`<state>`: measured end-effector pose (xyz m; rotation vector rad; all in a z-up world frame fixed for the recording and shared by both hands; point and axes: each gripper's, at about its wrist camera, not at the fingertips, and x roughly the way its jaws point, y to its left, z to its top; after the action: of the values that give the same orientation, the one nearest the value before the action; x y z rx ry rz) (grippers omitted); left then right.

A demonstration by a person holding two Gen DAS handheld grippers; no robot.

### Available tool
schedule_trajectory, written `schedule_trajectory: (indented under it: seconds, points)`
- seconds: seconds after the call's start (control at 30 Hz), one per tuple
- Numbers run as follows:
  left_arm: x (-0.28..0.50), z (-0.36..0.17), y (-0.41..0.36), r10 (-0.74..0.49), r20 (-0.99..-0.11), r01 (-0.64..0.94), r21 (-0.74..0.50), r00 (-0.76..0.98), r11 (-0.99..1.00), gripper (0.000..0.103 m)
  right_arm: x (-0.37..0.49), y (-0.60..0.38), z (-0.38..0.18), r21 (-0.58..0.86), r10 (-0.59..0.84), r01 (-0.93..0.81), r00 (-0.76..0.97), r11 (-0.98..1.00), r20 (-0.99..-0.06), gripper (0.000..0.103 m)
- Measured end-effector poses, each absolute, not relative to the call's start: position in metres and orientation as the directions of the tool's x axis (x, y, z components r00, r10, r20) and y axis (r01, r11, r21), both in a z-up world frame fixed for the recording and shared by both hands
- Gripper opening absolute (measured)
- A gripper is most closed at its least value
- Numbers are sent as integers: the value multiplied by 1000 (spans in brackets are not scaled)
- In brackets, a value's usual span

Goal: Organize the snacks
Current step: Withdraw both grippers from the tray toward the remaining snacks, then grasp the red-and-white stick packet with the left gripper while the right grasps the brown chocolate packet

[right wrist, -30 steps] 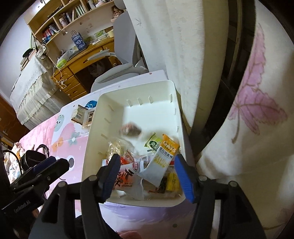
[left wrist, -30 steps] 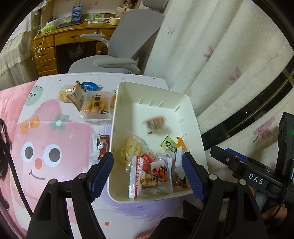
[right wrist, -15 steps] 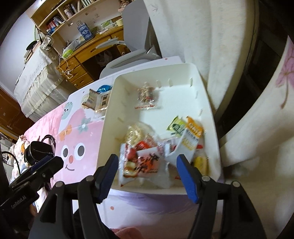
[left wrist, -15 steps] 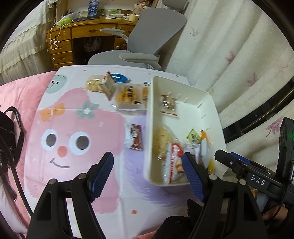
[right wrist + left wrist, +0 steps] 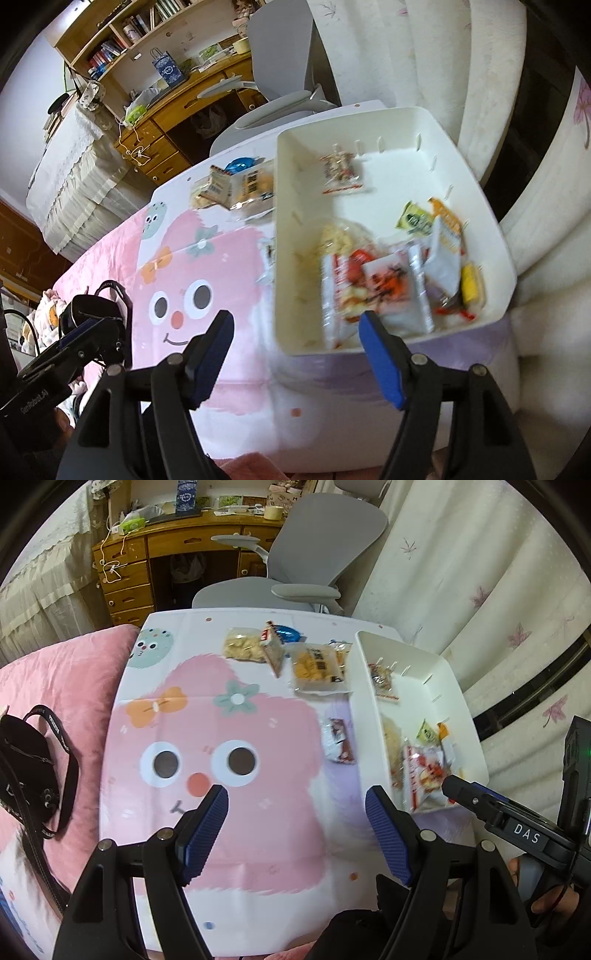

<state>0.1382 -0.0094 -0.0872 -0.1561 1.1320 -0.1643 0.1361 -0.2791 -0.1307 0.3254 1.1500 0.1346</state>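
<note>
- Left gripper (image 5: 295, 821) is hanging over the pink cartoon tablecloth (image 5: 236, 738), jaws standing wide with nothing in them.
- Right gripper (image 5: 295, 349) is spreading its jaws, nothing between the pads.
- White bin (image 5: 495, 236) is sitting ahead and right of both grippers, snack packets (image 5: 384, 284) piling at its near end.
- More snack bags (image 5: 319, 666) are lying loose on the cloth, far ahead of the left gripper, just left of the bin.
- A red-and-white wrapper (image 5: 337, 740) is lying alone beside the bin's left wall.

"das" on the right gripper (image 5: 526, 832)
</note>
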Motion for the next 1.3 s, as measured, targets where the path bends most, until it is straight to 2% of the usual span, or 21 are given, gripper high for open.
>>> schedule_trajectory:
  seconds: [0.23,0.63,0.93,1.1,1.3]
  points:
    - [139,-89,33,-232,-890,107,-206,393,973,76,121,-244,-143,362,278,164,387,918,-879,71]
    - [165,-90,80,-260,-889,152,-218,377,964,78,106,-234,-180,472,361,506,308,721,-880,71]
    - [210,-95,88,-261,-882,128,-228,392,965,80,124,-227,-188,529,391,633,359,565,-847,71]
    - [240,-103,90,-269,-880,102,-249,392,963,80,144,-222,-193,535,351,687,406,492,-844,78]
    - [282,-116,82,-258,-892,123,-228,372,966,80,174,-220,-218,530,333,761,423,374,-843,79]
